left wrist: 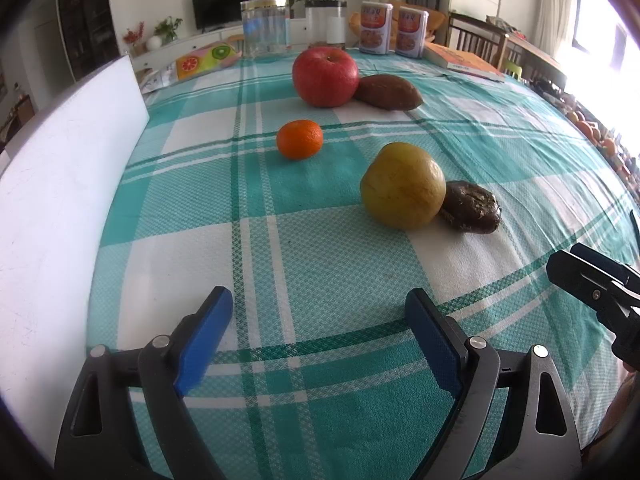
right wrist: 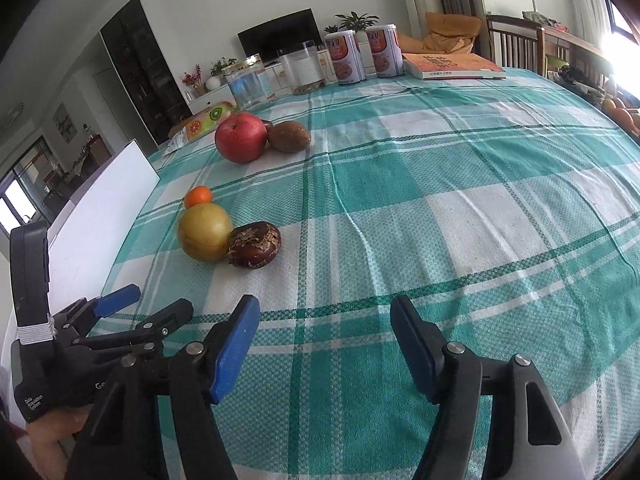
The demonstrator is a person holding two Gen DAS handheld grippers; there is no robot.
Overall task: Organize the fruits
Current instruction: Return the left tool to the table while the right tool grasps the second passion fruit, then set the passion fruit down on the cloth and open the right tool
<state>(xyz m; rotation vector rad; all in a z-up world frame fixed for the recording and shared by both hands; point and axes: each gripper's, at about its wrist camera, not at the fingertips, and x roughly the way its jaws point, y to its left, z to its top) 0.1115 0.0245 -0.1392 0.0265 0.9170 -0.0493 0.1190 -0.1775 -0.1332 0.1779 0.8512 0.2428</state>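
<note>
Beyond both wide-open, empty tools, a yellow apple (left wrist: 402,190) touches a dark wrinkled fruit (left wrist: 471,207).

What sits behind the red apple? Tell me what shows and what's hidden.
A brown sweet potato lies against the red apple on the far right side. In the right wrist view a dark rounded bit peeks between them; the apple covers the rest, so I cannot identify it.
</note>
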